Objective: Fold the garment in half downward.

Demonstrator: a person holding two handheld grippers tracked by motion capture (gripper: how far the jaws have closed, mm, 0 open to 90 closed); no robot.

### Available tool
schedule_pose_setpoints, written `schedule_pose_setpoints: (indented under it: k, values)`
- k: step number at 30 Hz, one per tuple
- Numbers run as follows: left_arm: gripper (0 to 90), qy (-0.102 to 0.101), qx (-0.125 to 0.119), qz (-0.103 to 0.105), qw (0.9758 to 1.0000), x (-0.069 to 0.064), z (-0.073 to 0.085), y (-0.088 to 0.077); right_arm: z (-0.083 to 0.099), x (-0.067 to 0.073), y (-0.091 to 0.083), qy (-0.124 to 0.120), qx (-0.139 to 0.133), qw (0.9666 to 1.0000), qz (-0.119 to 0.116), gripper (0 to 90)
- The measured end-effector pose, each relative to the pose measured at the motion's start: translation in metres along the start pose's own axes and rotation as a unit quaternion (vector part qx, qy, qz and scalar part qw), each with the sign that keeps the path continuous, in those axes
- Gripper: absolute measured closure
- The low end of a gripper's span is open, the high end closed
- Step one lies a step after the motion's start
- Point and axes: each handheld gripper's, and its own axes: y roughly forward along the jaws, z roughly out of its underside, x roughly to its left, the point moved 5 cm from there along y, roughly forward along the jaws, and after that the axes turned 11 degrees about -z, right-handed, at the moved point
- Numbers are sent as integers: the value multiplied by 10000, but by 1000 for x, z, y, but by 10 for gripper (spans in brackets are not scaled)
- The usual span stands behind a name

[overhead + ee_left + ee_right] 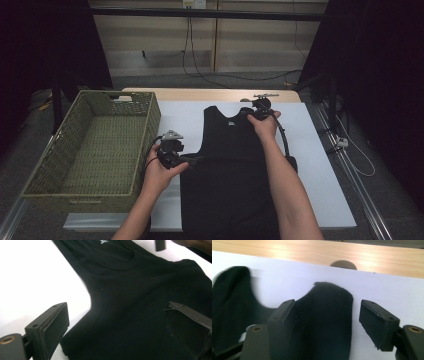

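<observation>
lying flat on a white sheet [310,150] over the table: one black sleeveless top [227,170], matte knit fabric, scooped neckline, two rounded shoulder straps pointing to the far edge, hem toward the person. a small pale label [104,241] sits inside the neck; its print is too small and cropped to read.

right gripper [261,111]: black metal body, two flat rectangular jaws with dark rubber-like pads, brass-coloured screw bosses at the base. jaws spread, straddling the right shoulder strap [329,315], which lies between them; the left pad sits at the strap's edge, the other stands clear over white sheet. not pinched.

left gripper [190,161]: same build, grey three-cornered plate on top, cable looping to the side. jaws spread wide at the top's left side seam, one over the white sheet, one over the black cloth; pads not pressed together on anything.

wicker basket [90,145]: olive-green woven fibre, rectangular, flared walls, cut-out handle in the far wall, standing left of the top, just beside the left gripper.

table [210,95]: pale wood-grain edge showing beyond the sheet, with a round dark fitting [343,264] set at that edge.

background: beige panel wall with dark cables hanging, black curtains at both sides.
</observation>
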Motion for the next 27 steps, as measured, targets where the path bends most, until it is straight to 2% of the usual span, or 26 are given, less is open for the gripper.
schedule_pose_setpoints:
  k: [1, 2, 3, 5, 7, 10, 11, 13, 14, 16, 21, 22, 25, 27]
  values:
    - [57, -98, 62, 60, 9999, -2, 1, 0, -1, -1, 3, 28, -67, 10000, 18, 323]
    - [57, 17, 7, 28, 10000, -1, 0, 0, -2, -2, 5, 24, -9, 10000, 92, 322]
    - [57, 29, 17, 22, 10000, -1, 1, 0, -2, -4, 8, -63, 61, 9998, 150, 321]
    - [57, -51, 55, 59, 10000, -3, 1, 0, -3, -4, 13, 34, 125, 9999, 105, 321]
    - [58, 34, 42, 33, 10000, -2, 0, 0, -4, -5, 18, 58, 113, 9998, 158, 331]
    - [58, -56, 30, 13, 10000, -2, 1, -1, -1, -7, 25, 60, 187, 9996, 226, 376]
    - [58, 38, 25, -9, 10000, -1, 1, -1, -2, -7, 26, 72, 132, 9995, 289, 442]
    - [58, 48, 33, 19, 10000, -1, 2, -1, -3, -7, 25, 12, 88, 9997, 217, 718]
    - [59, 29, 45, 1, 10000, 0, 2, -2, -3, -7, 25, 53, 103, 9998, 160, 788]
    - [59, 7, 41, -21, 10000, 1, 2, -3, -4, -7, 22, 145, 74, 9999, 58, 837]
    - [60, 43, 9, -18, 10000, 0, 1, -3, -8, -6, 14, 150, -83, 9998, -99, 851]
    - [61, -46, 35, -33, 10000, 0, 1, -4, -11, -5, 12, 178, -166, 9996, -124, 852]
    - [61, 15, 64, 2, 10000, 0, 1, -5, -21, -4, 2, 135, -399, 9989, -201, 854]
    - [61, -48, -16, -32, 10000, -1, 0, -5, -28, -4, -4, 141, -455, 9986, -230, 854]
